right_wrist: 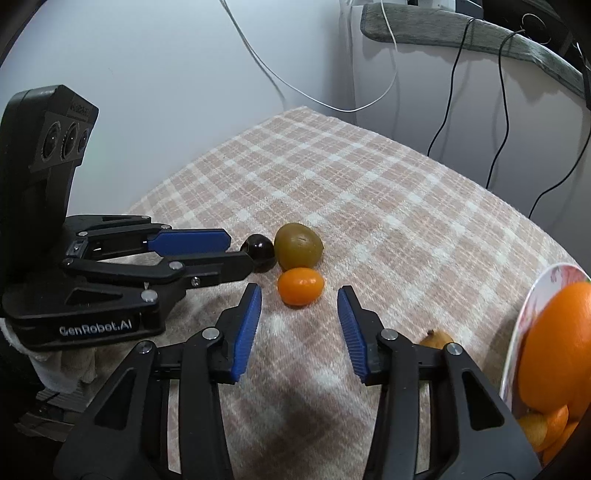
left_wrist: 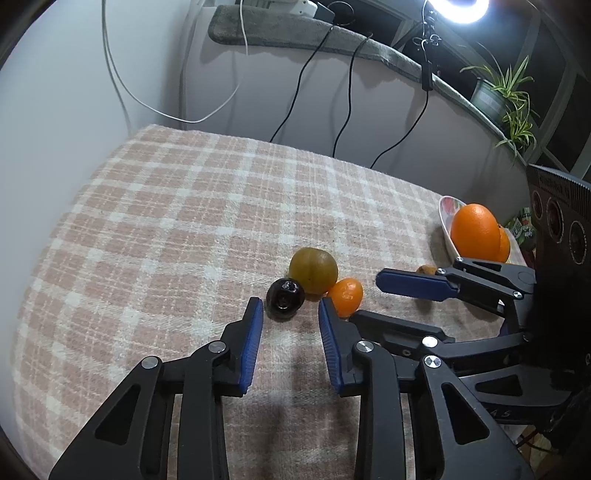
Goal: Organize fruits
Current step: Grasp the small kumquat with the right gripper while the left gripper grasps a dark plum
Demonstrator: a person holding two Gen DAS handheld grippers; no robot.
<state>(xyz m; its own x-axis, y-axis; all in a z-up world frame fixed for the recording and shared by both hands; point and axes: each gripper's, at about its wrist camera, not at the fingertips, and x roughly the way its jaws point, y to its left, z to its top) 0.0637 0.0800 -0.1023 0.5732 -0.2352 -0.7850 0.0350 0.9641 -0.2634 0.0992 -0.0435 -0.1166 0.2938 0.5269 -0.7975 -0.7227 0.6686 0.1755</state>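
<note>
Three loose fruits sit together on the checked cloth: a dark round fruit, an olive-green fruit and a small orange kumquat. My left gripper is open and empty, just short of the dark fruit. My right gripper is open and empty, just short of the kumquat. A small brownish fruit lies beside the right finger. A white plate holds a large orange and smaller orange fruits.
The pink-and-white checked cloth covers the table, with its far edge near the wall. Cables hang behind the table. A potted plant and a ring light stand at the back right.
</note>
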